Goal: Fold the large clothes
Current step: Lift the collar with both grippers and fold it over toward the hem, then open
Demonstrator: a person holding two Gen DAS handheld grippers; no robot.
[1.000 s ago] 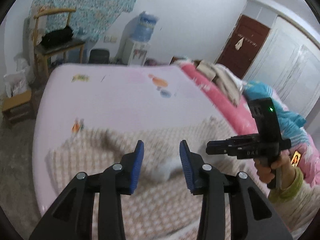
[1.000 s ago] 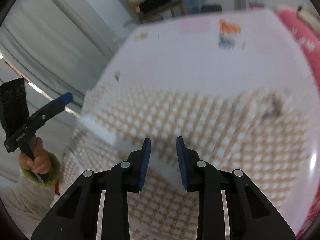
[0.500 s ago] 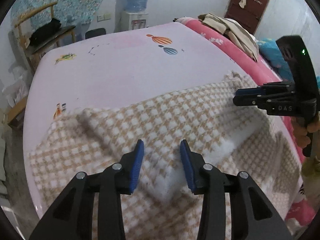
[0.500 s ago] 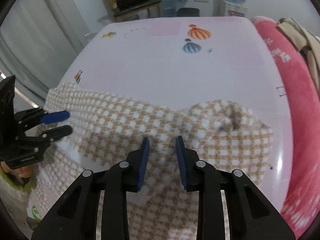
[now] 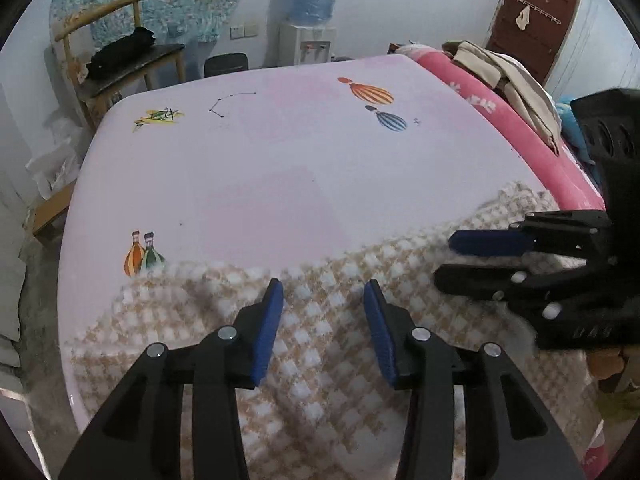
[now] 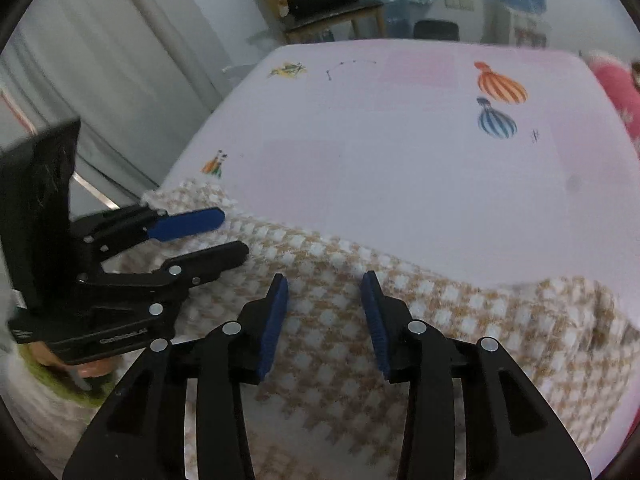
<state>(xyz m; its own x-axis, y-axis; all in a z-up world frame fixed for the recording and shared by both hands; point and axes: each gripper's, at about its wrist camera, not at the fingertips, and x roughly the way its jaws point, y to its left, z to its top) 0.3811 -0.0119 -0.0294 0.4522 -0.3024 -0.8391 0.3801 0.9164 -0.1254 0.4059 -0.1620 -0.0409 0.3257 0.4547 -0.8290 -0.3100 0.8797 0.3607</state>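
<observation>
A large beige-and-white checked garment (image 5: pixel 320 360) lies spread on the near part of a pink bed sheet (image 5: pixel 280 160); it also shows in the right wrist view (image 6: pixel 440 320). My left gripper (image 5: pixel 323 326) is open and empty, just above the garment near its far edge. My right gripper (image 6: pixel 324 322) is open and empty, over the garment's middle. The right gripper shows in the left wrist view (image 5: pixel 456 258) at the right, and the left gripper shows in the right wrist view (image 6: pixel 232 234) at the left. Both are close together.
The sheet has balloon prints (image 5: pixel 372 94). A pink quilt with piled clothes (image 5: pixel 504 72) runs along the bed's right side. A wooden chair with a black bag (image 5: pixel 120 52), a water dispenser (image 5: pixel 312 20) and a brown door (image 5: pixel 532 12) stand beyond the bed.
Both grippers came down and toward each other over the garment. The white lifted fold seen earlier is gone, and the garment's far edge now lies nearer to me. Both jaws opened wider.
</observation>
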